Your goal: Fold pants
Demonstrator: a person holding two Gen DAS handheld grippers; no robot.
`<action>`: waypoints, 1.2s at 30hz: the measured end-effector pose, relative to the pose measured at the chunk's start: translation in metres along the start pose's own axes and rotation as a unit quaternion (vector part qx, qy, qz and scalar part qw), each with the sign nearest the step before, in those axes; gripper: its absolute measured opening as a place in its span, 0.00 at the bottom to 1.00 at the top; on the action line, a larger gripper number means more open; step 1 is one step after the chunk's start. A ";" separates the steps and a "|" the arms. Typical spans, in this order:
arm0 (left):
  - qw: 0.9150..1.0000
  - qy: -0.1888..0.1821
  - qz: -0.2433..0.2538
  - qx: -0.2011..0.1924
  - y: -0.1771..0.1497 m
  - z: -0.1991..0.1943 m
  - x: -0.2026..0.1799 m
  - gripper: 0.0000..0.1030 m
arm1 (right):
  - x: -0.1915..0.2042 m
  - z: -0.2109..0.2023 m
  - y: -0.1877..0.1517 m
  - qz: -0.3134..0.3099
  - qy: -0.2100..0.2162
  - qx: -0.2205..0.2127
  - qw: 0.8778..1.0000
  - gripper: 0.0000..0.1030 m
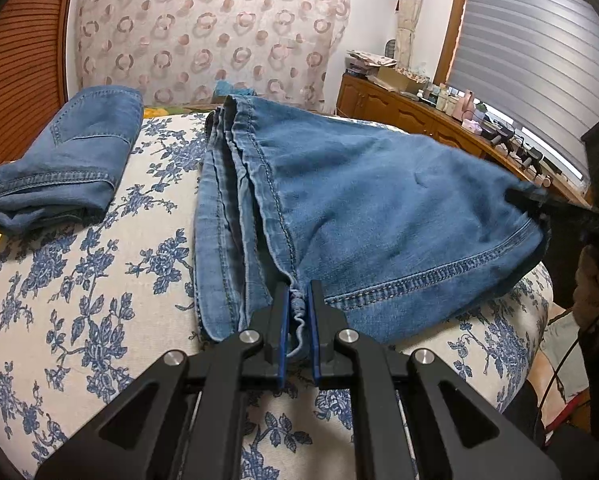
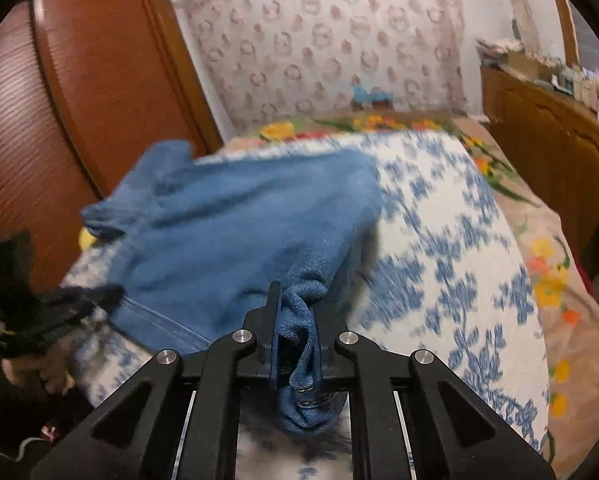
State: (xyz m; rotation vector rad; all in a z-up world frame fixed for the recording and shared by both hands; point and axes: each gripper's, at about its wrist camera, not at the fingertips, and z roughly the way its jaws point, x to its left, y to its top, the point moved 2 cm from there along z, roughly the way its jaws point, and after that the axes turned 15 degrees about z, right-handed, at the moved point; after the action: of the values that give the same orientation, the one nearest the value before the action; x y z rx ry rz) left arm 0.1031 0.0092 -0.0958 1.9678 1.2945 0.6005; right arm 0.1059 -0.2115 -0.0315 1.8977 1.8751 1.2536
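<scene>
A bed (image 1: 99,280) with a blue-flowered cover fills the frame; 1 folded pair (image 1: 59,160) lies at upper left. The jeans (image 1: 359,208) lie centre: soft, limp denim, best taken at hems. The left gripper (image 1: 298,304) and right gripper (image 2: 295,320) each pinch bunched denim. No readable labels.

Blue-flowered white bedcover (image 1: 99,280) under spread jeans (image 1: 359,200), folded jeans (image 1: 67,160) near its left edge.

A blue-flowered bedspread (image 1: 79,280) covers the bed. Behind stands a ring-patterned headboard (image 1: 203,32); a cluttered wooden sideboard (image 1: 399,108) runs beneath the slatted blind (image 1: 539,60).
</scene>
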 end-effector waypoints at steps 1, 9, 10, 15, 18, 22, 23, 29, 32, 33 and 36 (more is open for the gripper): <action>1.000 0.000 0.000 0.001 0.000 -0.002 0.001 0.08 | 0.008 -0.004 0.003 -0.007 0.007 -0.005 1.000 0.09; 1.000 0.021 0.002 -0.007 0.003 -0.027 0.008 0.14 | 0.058 -0.006 0.021 -0.052 0.029 -0.020 0.998 0.08; 1.000 0.024 0.003 -0.010 0.003 -0.031 0.010 0.18 | 0.065 -0.005 0.023 -0.056 0.036 -0.022 0.998 0.08; 0.999 0.044 -0.010 -0.024 0.000 -0.051 0.028 0.30 | 0.095 0.000 0.027 -0.081 0.062 -0.022 0.995 0.07; 0.998 0.057 -0.020 -0.030 -0.005 -0.062 0.040 0.31 | 0.118 0.005 0.026 -0.100 0.079 -0.019 0.992 0.07; 0.997 0.069 -0.028 -0.033 -0.013 -0.074 0.055 0.31 | 0.151 0.018 0.020 -0.132 0.096 -0.010 0.987 0.07; 0.996 0.071 -0.030 -0.034 -0.015 -0.076 0.058 0.31 | 0.158 0.022 0.018 -0.136 0.100 -0.006 0.986 0.07; 0.995 0.084 -0.047 -0.037 -0.028 -0.084 0.076 0.31 | 0.192 0.047 0.002 -0.163 0.119 0.018 0.979 0.06; 0.994 0.089 -0.053 -0.036 -0.033 -0.085 0.081 0.31 | 0.205 0.057 -0.008 -0.175 0.124 0.032 0.976 0.06; 0.994 0.090 -0.056 -0.036 -0.035 -0.084 0.082 0.31 | 0.208 0.060 -0.011 -0.178 0.126 0.036 0.975 0.06; 0.993 0.092 -0.062 -0.035 -0.040 -0.084 0.086 0.31 | 0.214 0.068 -0.022 -0.184 0.131 0.054 0.973 0.06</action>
State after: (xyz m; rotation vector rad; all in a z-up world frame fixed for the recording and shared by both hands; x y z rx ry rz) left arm 0.0548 0.1232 -0.0711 1.7942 1.4740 0.7693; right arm 0.1007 0.0115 0.0010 1.3871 2.3368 1.3479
